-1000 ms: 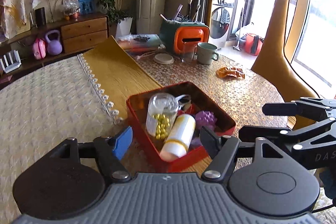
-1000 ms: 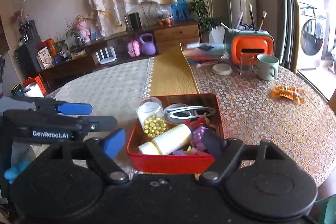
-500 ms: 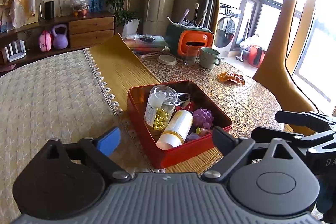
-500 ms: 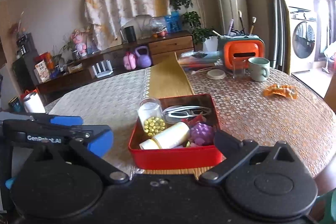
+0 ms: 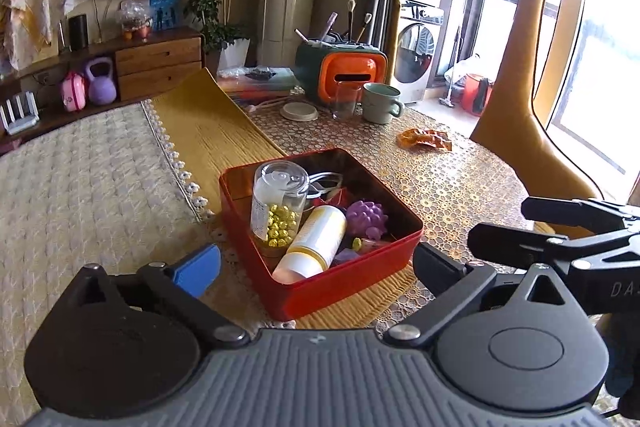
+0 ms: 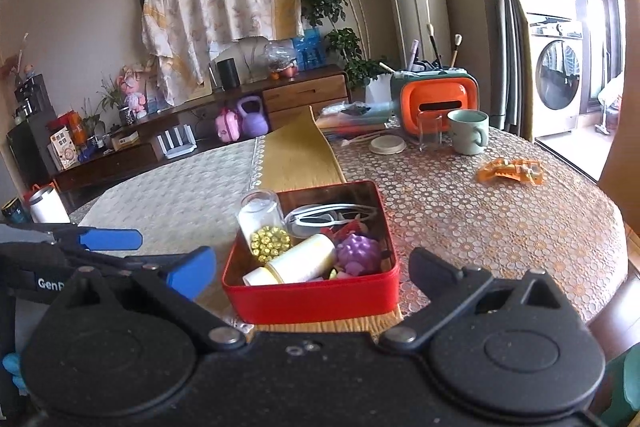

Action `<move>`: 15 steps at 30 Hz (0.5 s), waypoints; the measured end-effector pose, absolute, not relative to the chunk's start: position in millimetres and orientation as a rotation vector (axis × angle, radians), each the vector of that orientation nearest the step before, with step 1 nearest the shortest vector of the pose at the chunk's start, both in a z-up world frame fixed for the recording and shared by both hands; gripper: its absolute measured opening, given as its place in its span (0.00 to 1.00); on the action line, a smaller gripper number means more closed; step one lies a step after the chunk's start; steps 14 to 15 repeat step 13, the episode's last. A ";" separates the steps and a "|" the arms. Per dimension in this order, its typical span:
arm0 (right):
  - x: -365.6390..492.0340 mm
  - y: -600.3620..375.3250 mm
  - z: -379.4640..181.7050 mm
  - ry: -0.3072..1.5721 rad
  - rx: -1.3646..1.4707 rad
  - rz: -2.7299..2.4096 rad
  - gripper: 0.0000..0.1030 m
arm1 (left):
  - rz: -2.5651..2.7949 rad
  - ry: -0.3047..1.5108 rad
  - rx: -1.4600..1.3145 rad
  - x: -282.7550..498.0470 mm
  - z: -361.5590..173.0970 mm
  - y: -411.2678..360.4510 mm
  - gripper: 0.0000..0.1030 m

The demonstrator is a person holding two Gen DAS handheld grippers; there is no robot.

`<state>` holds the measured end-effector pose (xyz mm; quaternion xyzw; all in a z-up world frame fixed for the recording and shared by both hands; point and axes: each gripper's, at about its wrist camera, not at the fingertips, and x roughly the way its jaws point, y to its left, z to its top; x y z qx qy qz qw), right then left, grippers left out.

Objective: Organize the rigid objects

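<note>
A red tray [image 5: 320,291] [image 6: 312,295] sits on the yellow runner. In it lie a clear jar of gold beads [image 5: 278,211] [image 6: 262,223], a cream bottle [image 5: 314,243] [image 6: 302,259], a purple spiky ball [image 5: 366,219] [image 6: 358,253] and white-framed glasses [image 6: 332,217]. My left gripper [image 5: 316,267] stands wide open just short of the tray's near corner, with nothing pressed between its pads. My right gripper [image 6: 312,269] is also wide open before the tray's front wall. Each gripper shows at the edge of the other's view, the left one low on the left [image 6: 100,239] and the right one on the right [image 5: 560,227].
At the table's far side stand an orange-fronted box [image 5: 352,77] holding brushes, a glass [image 5: 346,101], a green mug [image 5: 380,103] and a round lid [image 5: 299,111]. An orange wrapper [image 5: 424,139] lies to the right. A giraffe figure [image 5: 516,99] stands past the table edge.
Both grippers' jaws have spread much wider. Both have drawn back a little from the red tray, which now looks smaller and farther off in each view.
</note>
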<state>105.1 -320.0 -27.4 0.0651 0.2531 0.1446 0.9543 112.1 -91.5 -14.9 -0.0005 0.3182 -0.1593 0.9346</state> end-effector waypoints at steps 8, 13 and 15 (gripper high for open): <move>106.4 -326.0 -27.9 0.519 0.143 0.282 1.00 | -0.327 0.666 0.014 113.4 -18.1 -94.7 1.00; 105.6 -326.1 -27.8 0.525 0.147 0.277 1.00 | -0.328 0.679 -0.007 115.2 -18.8 -91.3 1.00; 105.6 -326.1 -27.8 0.525 0.147 0.277 1.00 | -0.328 0.679 -0.007 115.2 -18.8 -91.3 1.00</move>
